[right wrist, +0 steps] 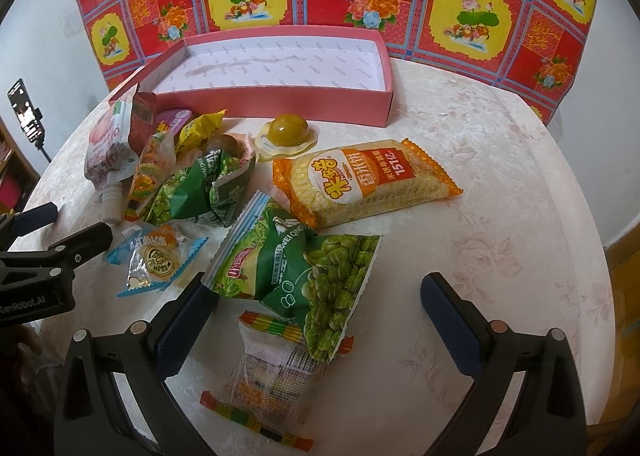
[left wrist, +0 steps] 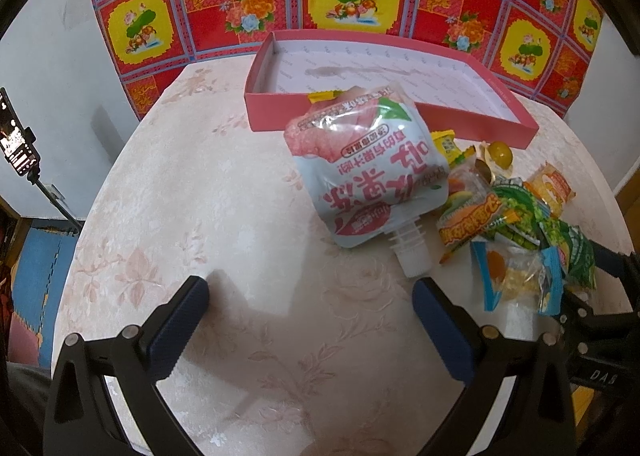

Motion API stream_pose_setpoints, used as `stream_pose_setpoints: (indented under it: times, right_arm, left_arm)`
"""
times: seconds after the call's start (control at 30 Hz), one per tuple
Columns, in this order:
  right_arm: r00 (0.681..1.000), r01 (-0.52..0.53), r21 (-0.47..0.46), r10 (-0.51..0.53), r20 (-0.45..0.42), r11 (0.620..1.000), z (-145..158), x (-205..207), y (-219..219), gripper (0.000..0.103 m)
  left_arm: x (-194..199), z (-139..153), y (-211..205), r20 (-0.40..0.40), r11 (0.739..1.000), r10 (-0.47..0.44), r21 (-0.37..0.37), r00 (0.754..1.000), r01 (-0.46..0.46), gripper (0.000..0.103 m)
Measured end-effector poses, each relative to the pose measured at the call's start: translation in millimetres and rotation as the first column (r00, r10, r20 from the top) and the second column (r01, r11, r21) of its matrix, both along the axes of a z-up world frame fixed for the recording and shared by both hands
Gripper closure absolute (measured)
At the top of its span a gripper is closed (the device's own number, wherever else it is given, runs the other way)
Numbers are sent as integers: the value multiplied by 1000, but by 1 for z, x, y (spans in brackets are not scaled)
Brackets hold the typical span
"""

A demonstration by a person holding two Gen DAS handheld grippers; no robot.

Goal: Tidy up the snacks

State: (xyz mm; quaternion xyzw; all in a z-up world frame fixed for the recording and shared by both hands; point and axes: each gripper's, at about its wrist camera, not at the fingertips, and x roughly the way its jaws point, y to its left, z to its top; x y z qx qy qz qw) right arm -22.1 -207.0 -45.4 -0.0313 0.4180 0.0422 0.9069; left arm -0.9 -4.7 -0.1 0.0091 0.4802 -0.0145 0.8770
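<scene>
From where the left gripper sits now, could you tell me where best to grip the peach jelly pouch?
Probably the white spout of the peach jelly pouch: it is rigid, narrow and points toward the open left gripper. Come straight forward, jaws on either side of it; the soft body looks too wide.

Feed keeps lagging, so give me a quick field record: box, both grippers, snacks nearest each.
box: pink box, open, nothing inside, at table's far side
left gripper: open, holding nothing
right gripper: open, holding nothing
nearest left: jelly drink pouch, lying with spout toward gripper
nearest right: green pea packet, striped-edge clear packet
other: rice cracker pack, outside box
</scene>
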Motion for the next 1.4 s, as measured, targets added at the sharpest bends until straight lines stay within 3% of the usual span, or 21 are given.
stream_pose_setpoints:
  times: [0.33, 0.47, 0.87, 1.1, 1.4]
  right_arm:
    - [1000, -12, 5, 12, -19, 1000, 2, 4, -1, 1]
    - [1000, -22, 14, 22, -22, 1000, 3, 3, -4, 7]
    - [998, -64, 48, 64, 3, 997, 22, -4, -11, 11]
    - [997, -76, 64, 78, -15, 995, 24, -5, -15, 11]
    - [995, -95, 82, 98, -35, 992, 23, -3, -17, 13]
  left_arm:
    - [3, 0, 2, 2, 1000, -30, 1, 1000, 30, 1]
    - [2, 2, 4, 7, 1000, -27, -5, 1000, 27, 7]
    - [3, 29, 12, 68, 994, -32, -101, 997, 39, 11]
    - [22, 35, 15, 42, 980, -4, -196, 999, 12, 11]
    - [42, 32, 7, 26, 977, 14, -213, 1000, -8, 11]
